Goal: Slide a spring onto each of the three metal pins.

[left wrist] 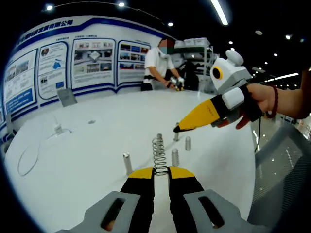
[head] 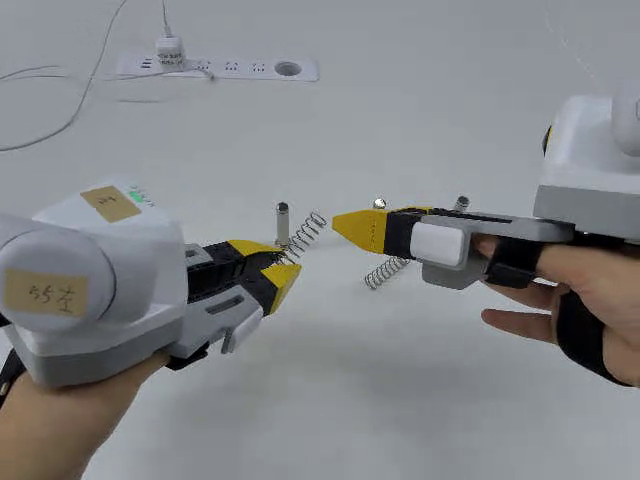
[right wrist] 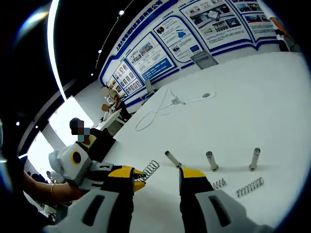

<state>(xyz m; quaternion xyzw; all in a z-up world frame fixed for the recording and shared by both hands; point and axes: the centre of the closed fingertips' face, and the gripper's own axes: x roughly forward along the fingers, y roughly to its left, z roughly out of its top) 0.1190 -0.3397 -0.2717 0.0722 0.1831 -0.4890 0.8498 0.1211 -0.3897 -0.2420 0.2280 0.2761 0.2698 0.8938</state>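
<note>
My left gripper (head: 283,272) (left wrist: 160,172) is shut on the end of a spring (head: 306,235) (left wrist: 159,154), which sticks out past the tips, close beside the nearest metal pin (head: 282,221) (left wrist: 127,163). The two other pins (head: 379,204) (head: 461,203) stand behind my right gripper (head: 345,222) (right wrist: 158,174), which hovers open and holds nothing. In the right gripper view all three pins (right wrist: 172,158) (right wrist: 211,160) (right wrist: 253,158) stand bare in a row. A loose spring (head: 386,270) (right wrist: 250,186) lies on the white table, with a second spring (right wrist: 218,183) beside it.
A white power strip (head: 222,68) with a plugged-in adapter and trailing cables lies at the far side of the table (head: 400,120). People stand at another bench (left wrist: 160,63) in the background. A hand (head: 570,300) holds the right gripper.
</note>
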